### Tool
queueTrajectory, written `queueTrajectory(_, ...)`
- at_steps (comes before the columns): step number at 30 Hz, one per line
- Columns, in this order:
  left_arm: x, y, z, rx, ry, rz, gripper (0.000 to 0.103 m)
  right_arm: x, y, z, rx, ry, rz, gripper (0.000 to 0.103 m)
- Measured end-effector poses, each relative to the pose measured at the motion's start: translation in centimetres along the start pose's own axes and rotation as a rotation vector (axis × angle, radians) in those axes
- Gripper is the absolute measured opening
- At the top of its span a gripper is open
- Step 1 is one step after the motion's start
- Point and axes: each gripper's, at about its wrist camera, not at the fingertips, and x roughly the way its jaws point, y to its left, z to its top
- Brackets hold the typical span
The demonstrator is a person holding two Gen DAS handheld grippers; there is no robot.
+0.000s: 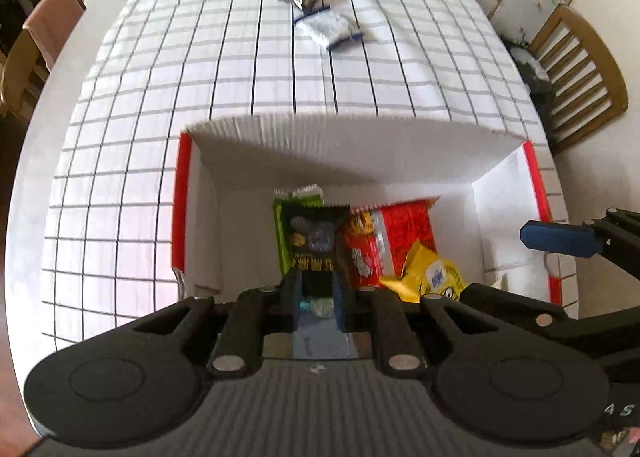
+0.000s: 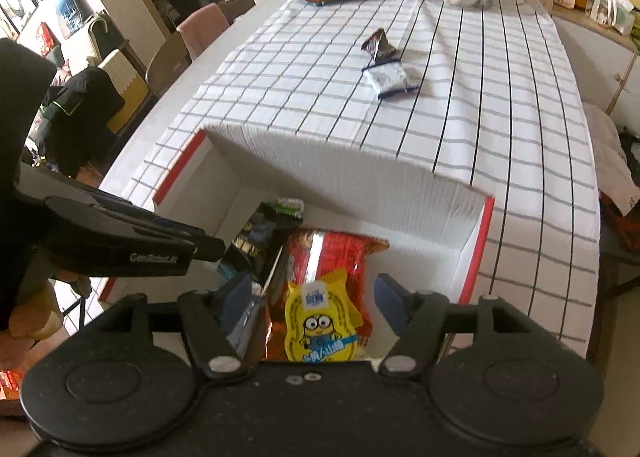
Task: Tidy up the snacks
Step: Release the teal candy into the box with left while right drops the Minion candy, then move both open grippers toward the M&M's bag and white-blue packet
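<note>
A: Left gripper (image 1: pixel 316 299), frame bottom: fingers nearly closed over black snack packet (image 1: pixel 314 237), pinch unclear.
B: Right gripper (image 2: pixel 316 305)?
A: Half open above yellow Minion packet (image 2: pixel 320 321), not gripping. All inside red-edged box (image 2: pixel 476 241).
</note>
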Motion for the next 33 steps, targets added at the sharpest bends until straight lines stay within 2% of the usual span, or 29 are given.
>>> queueTrajectory(7, -2.0, 0.0, 1.0, 0.017, -0.08, 0.016, 0.033, -1.8, 0.0, 1.5, -0.014, -0.06, 0.002, 0.078)
queueTrajectory(11, -3.0, 0.2, 1.5, 0.016, -0.128, 0.018, 0.066, -2.6, -0.2, 2.7, -0.022, -0.089, -0.001, 0.081)
queueTrajectory(12, -3.4, 0.3, 1.8, 0.017, -0.147, 0.022, 0.071, -2.8, -0.3, 3.0, -0.025, -0.095, -0.001, 0.082)
queueTrajectory(17, -4.0, 0.6, 3.3, 0.02, -0.18, 0.025, 0.073, -3.2, -0.5, 4.4, -0.048, -0.12, -0.019, 0.084)
queueTrajectory(20, -4.3, 0.9, 4.4, 0.02, -0.205, 0.034, 0.074, -3.3, -0.8, 5.4, -0.049, -0.141, -0.032, 0.093)
queueTrajectory(33, -4.5, 2.6, 11.6, 0.025, -0.305, 0.06, 0.079, -1.9, -2.5, 11.0, -0.045, -0.181, -0.046, 0.097)
